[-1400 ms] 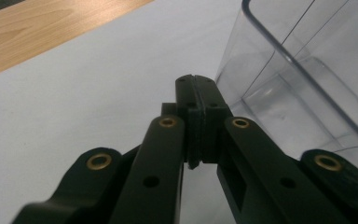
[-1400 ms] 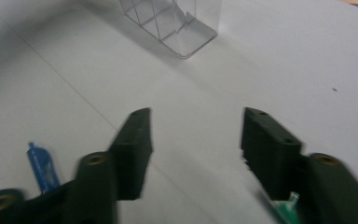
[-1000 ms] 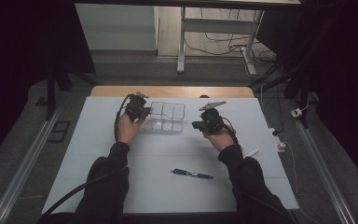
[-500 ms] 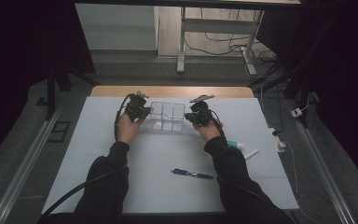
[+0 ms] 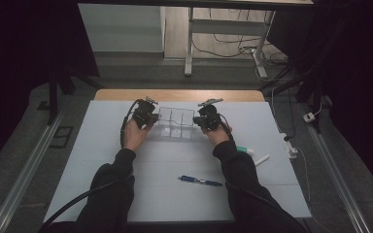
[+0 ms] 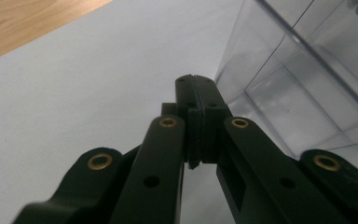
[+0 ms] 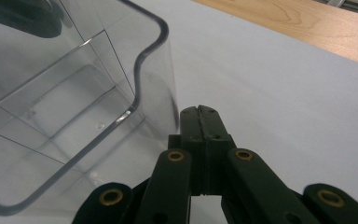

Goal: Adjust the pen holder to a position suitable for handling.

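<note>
High view showed, nearest the person, two dark-sleeved forearms reaching forward over the white tabletop [image 5: 102, 160]. Between the sleeves lay a blue pen [image 5: 200, 181], and to the right of the right sleeve lay a white marker with a green end [image 5: 245, 150] and a small white stick [image 5: 262, 159], both well apart from the hands. Farther on, the left gripper [image 5: 144, 114] sat just beside the left end of a clear plastic organizer tray [image 5: 176, 123], and the right gripper [image 5: 207, 118] sat just beside its right end, so the tray stood between the two. Beyond the white sheet a strip of bare wood [image 5: 175, 95] ran along the far edge.

Left gripper view showed its black fingers [image 6: 196, 93] clenched together with nothing between them, the tray's clear wall [image 6: 298, 84] and inner dividers rising just to one side. Right gripper view showed its fingers [image 7: 200, 122] likewise pressed shut and empty, their tips right by the tray's rounded corner [image 7: 149, 60]; whether they touched the plastic could not be told.
</note>
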A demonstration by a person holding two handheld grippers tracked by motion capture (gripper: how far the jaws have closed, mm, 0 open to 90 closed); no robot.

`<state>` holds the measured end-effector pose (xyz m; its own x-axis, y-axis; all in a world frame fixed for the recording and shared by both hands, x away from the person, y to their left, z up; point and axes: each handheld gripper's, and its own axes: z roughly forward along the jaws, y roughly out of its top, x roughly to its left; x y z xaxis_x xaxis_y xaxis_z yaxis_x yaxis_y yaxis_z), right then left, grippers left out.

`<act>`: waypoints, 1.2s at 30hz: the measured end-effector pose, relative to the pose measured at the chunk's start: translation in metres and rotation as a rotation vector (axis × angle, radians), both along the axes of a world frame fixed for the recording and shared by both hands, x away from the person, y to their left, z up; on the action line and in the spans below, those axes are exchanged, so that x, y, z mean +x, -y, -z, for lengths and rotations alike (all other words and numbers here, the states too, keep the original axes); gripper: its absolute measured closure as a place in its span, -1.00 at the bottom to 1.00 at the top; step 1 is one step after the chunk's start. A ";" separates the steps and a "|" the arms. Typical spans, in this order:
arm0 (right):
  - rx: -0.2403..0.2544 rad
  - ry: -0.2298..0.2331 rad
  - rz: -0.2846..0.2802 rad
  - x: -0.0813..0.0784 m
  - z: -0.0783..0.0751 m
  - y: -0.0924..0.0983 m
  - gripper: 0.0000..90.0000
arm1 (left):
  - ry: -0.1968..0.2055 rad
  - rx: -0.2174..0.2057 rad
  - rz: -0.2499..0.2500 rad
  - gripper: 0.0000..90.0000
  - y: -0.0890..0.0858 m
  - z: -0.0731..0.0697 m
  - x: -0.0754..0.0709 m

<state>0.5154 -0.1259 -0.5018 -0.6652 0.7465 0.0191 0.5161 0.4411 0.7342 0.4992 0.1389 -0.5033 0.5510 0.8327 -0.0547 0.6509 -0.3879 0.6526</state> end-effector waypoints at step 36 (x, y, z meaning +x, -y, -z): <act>-0.053 -0.060 -0.100 -0.046 -0.002 0.024 1.00 | -0.048 0.034 0.085 0.97 0.022 0.004 -0.061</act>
